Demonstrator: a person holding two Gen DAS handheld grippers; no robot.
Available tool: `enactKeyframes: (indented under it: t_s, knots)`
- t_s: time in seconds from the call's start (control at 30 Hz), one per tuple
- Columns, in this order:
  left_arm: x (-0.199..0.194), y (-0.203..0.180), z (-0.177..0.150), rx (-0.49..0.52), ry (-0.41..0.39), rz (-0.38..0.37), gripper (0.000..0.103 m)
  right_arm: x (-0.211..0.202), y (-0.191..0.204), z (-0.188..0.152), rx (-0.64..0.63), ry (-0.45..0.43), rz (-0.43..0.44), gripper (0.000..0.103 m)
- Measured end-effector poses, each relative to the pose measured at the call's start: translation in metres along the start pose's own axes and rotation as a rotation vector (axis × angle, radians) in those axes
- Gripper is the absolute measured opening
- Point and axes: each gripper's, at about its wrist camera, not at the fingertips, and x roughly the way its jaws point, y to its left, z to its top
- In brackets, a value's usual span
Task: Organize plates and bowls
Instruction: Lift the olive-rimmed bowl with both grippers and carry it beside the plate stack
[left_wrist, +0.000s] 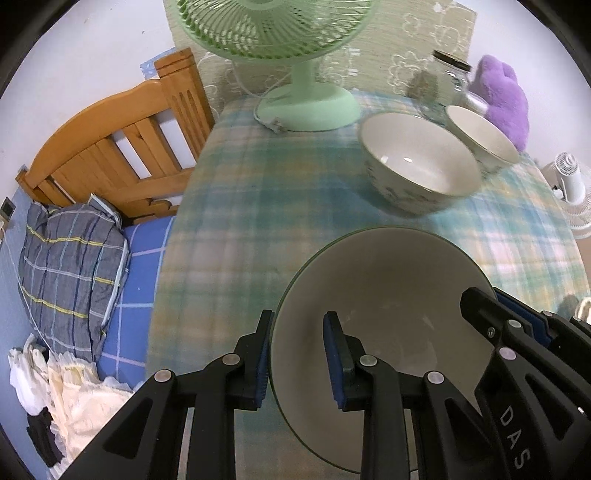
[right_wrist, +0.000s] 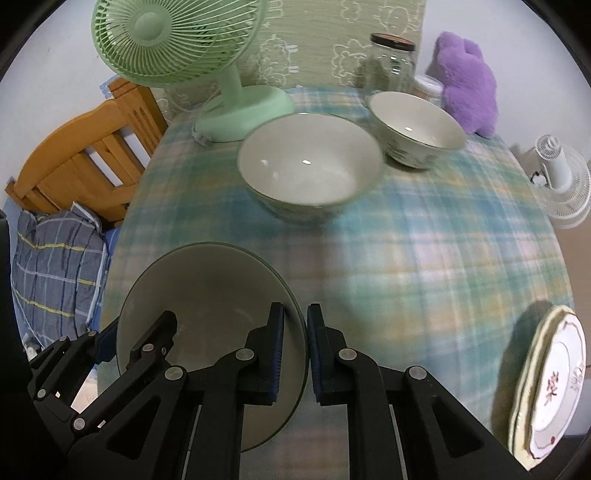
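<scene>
A large grey-green bowl (left_wrist: 384, 295) is held near the table's front edge by both grippers; it also shows in the right wrist view (right_wrist: 207, 295). My left gripper (left_wrist: 301, 362) is shut on its left rim. My right gripper (right_wrist: 295, 350) is shut on its right rim, and it shows in the left wrist view (left_wrist: 491, 314). A medium patterned bowl (left_wrist: 417, 162) (right_wrist: 310, 166) stands in the middle of the table. A smaller patterned bowl (left_wrist: 484, 134) (right_wrist: 415, 127) stands behind it to the right. A stack of plates (right_wrist: 550, 384) sits at the front right.
The table has a plaid cloth (right_wrist: 424, 240). A green fan (right_wrist: 177, 40) stands at the back left, a glass jar (right_wrist: 391, 62) and a purple plush toy (right_wrist: 467, 81) at the back right. A wooden bed (left_wrist: 110, 147) is on the left, a white fan (right_wrist: 561, 177) on the right.
</scene>
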Motion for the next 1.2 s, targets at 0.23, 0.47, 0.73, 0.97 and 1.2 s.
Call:
enactKeyframes:
  t_s: [0.23, 0.47, 0.73, 0.97, 1.2]
  knots:
    - [-0.02, -0.04, -0.024, 0.011, 0.011, -0.015, 0.025, -0.023, -0.038, -0.026, 0.004, 0.009, -0.015, 0.016]
    - [-0.033, -0.078, -0.044, 0.027, 0.021, -0.03, 0.025, -0.042, -0.078, -0.051, 0.02, 0.015, -0.032, 0.016]
    - [-0.041, -0.116, -0.066, 0.029, 0.032, -0.04, 0.025, -0.054, -0.117, -0.071, 0.021, 0.026, -0.043, 0.016]
    - [-0.042, -0.135, -0.073, 0.027, 0.035, -0.035, 0.025, -0.058, -0.141, -0.081, 0.014, 0.028, -0.041, 0.016]
    - [-0.037, -0.145, -0.08, 0.029, 0.05, -0.021, 0.025, -0.051, -0.153, -0.086, 0.012, 0.047, -0.033, 0.016]
